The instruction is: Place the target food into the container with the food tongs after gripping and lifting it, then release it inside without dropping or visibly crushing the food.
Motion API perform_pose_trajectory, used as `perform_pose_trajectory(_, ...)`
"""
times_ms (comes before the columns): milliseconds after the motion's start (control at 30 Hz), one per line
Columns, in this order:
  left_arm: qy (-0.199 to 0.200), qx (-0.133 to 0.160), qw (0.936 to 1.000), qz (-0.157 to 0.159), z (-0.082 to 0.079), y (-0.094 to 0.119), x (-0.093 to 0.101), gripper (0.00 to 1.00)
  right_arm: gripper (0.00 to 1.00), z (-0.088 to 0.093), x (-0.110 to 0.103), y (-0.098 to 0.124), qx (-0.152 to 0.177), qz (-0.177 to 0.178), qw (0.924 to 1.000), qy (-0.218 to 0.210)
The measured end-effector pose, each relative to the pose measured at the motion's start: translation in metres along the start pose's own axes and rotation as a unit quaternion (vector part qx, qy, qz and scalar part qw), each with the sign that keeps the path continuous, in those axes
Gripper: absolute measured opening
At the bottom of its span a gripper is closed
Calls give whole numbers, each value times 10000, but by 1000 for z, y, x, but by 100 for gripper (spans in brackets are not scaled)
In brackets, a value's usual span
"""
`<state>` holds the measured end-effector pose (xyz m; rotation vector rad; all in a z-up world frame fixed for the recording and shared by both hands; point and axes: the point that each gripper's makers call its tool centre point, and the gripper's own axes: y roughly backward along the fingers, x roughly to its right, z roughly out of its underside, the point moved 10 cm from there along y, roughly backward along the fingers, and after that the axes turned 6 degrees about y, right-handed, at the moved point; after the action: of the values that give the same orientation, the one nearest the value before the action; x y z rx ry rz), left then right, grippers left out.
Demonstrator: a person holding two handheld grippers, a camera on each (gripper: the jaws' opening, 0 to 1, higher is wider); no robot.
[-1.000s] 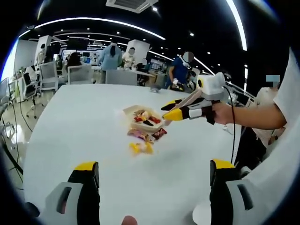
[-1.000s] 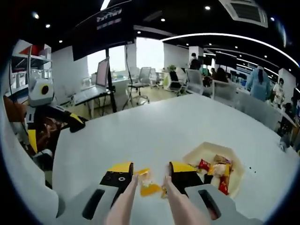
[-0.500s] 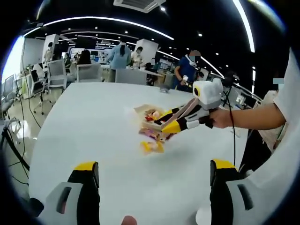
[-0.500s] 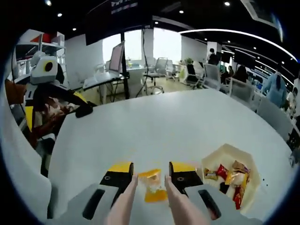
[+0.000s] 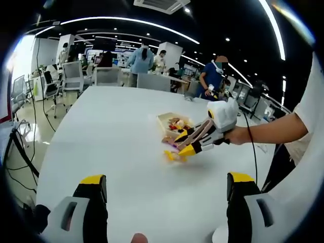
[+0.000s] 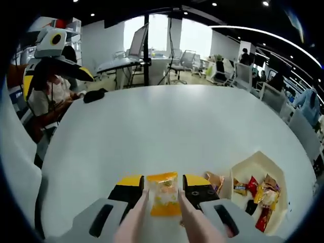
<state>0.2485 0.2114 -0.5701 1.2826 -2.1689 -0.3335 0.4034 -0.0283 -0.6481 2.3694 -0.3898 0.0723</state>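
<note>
Since the earlier frame the right gripper has dropped from beside the container to the yellow snack packet just in front of it on the white table; in the left gripper view the packet is half hidden behind its tips, and the left gripper stands with jaws wide apart over bare table. In the right gripper view the tongs frame one yellow packet between the spread jaws, whether touching is unclear, one loose packet lies beside the container, whose several wrapped snacks are too small to count.

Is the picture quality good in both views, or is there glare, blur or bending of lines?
Left gripper view: ceiling light strips bend into arcs from the fisheye; bright window glare at the upper left; the white table looks evenly lit. Right gripper view: bright windows wash out the background; the yellow snack packet is sharp.
</note>
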Motion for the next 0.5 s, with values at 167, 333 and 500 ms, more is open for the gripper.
perform_pose_trajectory(167, 16, 5, 10000, -18, -2, -3, 1, 99, 30, 5, 1, -5, 5, -14, 9999, 136)
perform_pose_trajectory(333, 17, -10, 10000, -61, -2, -5, 0, 99, 28, 12, 0, -14, -55, 3, 9993, 381)
perform_pose_trajectory(500, 22, -21, 10000, -93, -2, -4, -1, 99, 26, 19, 2, -13, -20, -32, 10000, 13)
